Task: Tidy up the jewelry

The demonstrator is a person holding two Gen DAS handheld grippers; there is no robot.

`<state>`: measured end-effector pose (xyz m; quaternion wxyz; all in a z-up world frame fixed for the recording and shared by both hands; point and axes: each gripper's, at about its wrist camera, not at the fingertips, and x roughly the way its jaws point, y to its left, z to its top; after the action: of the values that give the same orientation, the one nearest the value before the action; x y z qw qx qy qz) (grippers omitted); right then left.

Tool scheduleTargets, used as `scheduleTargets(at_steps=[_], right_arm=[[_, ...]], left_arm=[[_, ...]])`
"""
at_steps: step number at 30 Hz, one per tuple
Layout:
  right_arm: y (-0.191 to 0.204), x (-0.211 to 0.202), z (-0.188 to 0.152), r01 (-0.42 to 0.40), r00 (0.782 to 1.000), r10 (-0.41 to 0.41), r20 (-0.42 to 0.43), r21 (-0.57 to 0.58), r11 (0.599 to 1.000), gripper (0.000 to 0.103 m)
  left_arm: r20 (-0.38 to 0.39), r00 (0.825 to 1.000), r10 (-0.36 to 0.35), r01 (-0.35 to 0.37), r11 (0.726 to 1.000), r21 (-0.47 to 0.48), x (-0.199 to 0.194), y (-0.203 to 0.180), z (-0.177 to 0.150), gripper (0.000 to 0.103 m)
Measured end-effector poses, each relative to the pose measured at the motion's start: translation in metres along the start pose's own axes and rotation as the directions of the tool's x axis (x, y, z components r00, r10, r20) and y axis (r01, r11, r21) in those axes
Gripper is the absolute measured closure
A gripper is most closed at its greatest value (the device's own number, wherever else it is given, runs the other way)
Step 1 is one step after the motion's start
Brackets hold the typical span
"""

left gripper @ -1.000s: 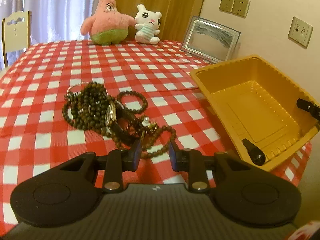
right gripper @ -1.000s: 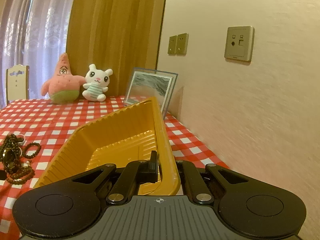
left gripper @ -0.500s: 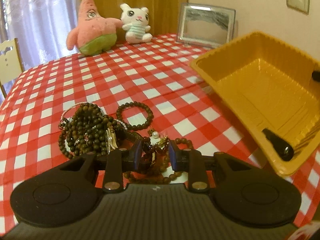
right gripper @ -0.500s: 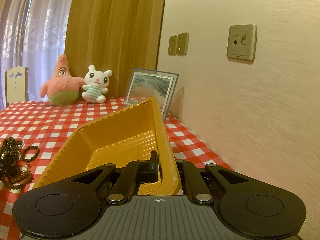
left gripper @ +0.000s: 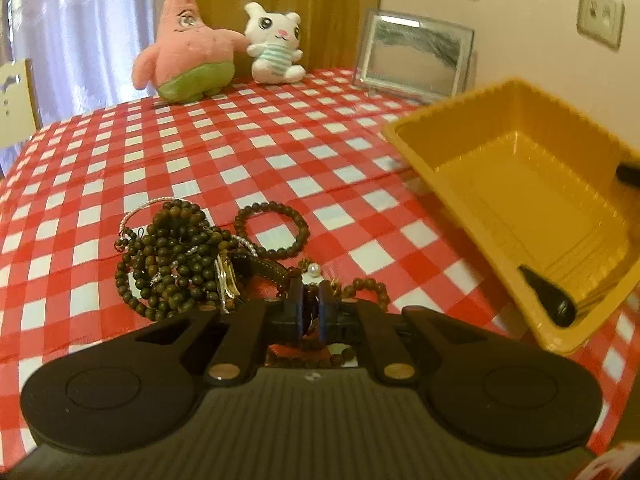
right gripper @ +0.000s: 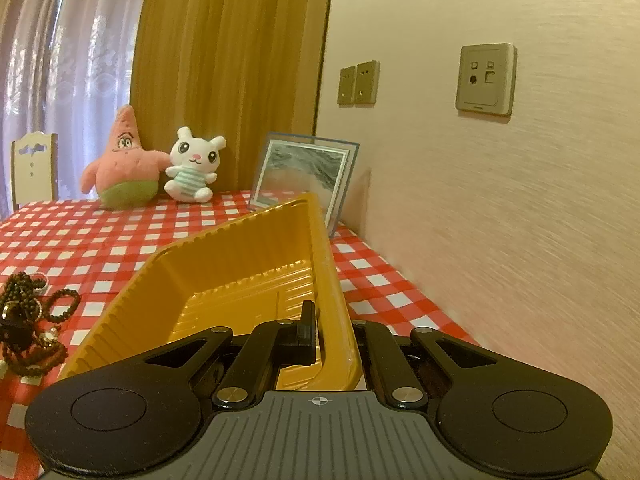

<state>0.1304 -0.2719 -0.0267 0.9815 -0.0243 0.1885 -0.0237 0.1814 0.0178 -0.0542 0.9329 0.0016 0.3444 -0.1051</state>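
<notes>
A pile of jewelry (left gripper: 180,260) lies on the red checked tablecloth: dark bead strands, a watch with a dark strap (left gripper: 228,276), a loose bead bracelet (left gripper: 272,230) and a pearl piece (left gripper: 314,269). My left gripper (left gripper: 309,312) is down at the pile's near edge, jaws closed on a reddish bead strand (left gripper: 366,290). My right gripper (right gripper: 332,340) is shut on the near wall of the yellow plastic tray (right gripper: 240,280) and holds it tilted. The tray also shows in the left wrist view (left gripper: 520,184), empty. The pile shows at the left of the right wrist view (right gripper: 32,320).
A pink star plush (left gripper: 184,48), a white bunny plush (left gripper: 276,44) and a framed picture (left gripper: 416,56) stand at the table's far edge. A wall with sockets (right gripper: 486,80) runs along the right. A white chair (right gripper: 34,168) stands at the far left.
My left gripper has moved forward and down into the pile and its jaws have closed on the bead strand. The right gripper and the tray have barely moved.
</notes>
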Motion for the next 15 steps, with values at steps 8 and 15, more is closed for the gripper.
scheduleTargets(at_steps=[8, 15], right_arm=[[0.002, -0.001, 0.000, -0.006, 1.000, 0.006, 0.000, 0.001, 1.000, 0.098], [0.001, -0.001, 0.000, -0.008, 1.000, 0.008, 0.000, 0.003, 1.000, 0.098]], left_arm=[[-0.014, 0.999, -0.046, 0.045, 0.998, -0.040, -0.008, 0.013, 0.004, 0.098], [-0.063, 0.997, -0.043, 0.045, 0.999, 0.024, -0.025, 0.016, -0.006, 0.098]])
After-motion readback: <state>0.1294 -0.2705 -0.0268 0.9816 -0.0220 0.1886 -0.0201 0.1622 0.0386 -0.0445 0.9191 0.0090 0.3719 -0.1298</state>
